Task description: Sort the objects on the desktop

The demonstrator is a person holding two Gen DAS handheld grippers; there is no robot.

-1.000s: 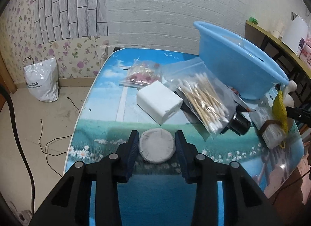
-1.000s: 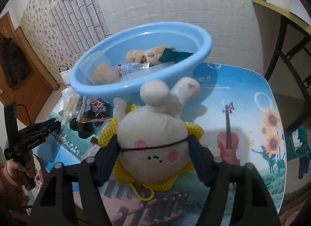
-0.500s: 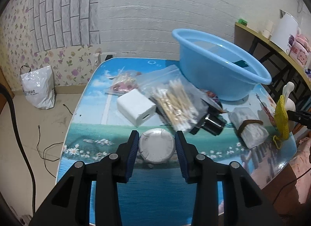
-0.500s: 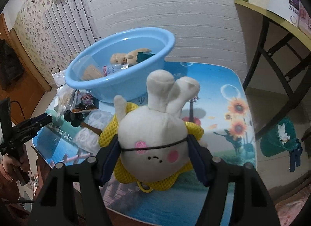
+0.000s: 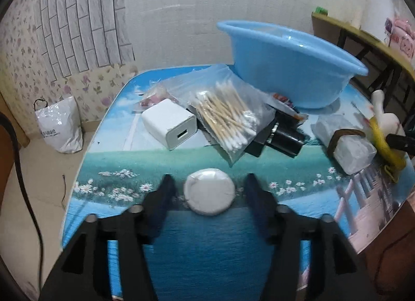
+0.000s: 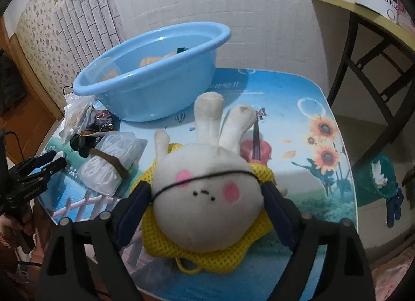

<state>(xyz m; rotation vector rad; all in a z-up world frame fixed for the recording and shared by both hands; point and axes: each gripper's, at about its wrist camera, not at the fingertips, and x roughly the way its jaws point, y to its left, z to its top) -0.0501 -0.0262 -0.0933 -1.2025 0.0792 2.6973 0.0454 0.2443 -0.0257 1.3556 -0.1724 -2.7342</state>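
On the table [image 5: 197,249], the round puck [image 5: 209,191] lies nearest the left wrist camera, between the fingers of the left gripper [image 5: 209,192] with gaps on both sides. From the puck, the charger block [image 5: 169,123] sits at eleven o'clock, the bag of cotton swabs [image 5: 228,117] at twelve, the basin [image 5: 288,72] behind it at one, and the wrapped bundle [image 5: 345,142] at two. The plush rabbit [image 6: 207,205] lies on the table at the bundle's three o'clock.
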